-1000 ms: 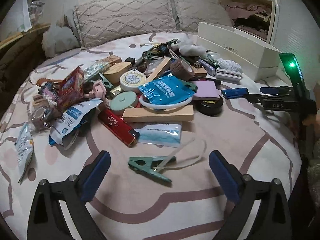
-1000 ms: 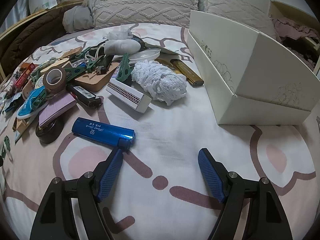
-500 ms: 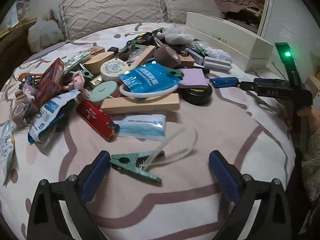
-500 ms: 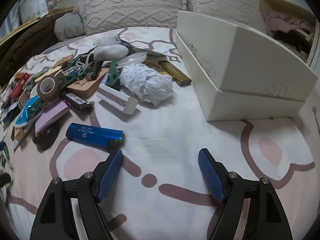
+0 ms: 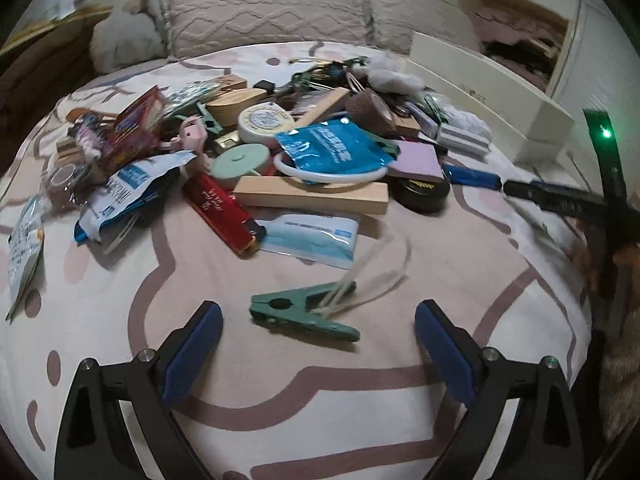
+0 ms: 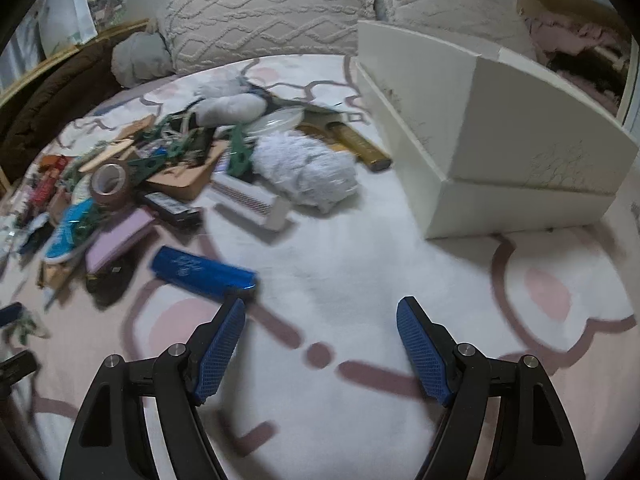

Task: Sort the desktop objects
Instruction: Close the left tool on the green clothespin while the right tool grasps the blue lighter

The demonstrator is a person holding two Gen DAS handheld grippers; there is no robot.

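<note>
Left gripper (image 5: 316, 340): jaws wide, just narrowed a little, pads clear of the green clip (image 5: 298, 312) lying on the bedsheet (image 5: 120, 292) between them, a pale loop of cord (image 5: 376, 272) caught in its mouth. Beyond, heaped clutter: red lighter (image 5: 222, 214), wooden block (image 5: 310, 197). Right gripper (image 6: 320, 344): jaws apart, empty, blue lighter (image 6: 202, 274) at its left fingertip (image 6: 234, 314), cream box (image 6: 492, 148) further right.

Dim, motion-blurred, fisheye-warped edges
</note>
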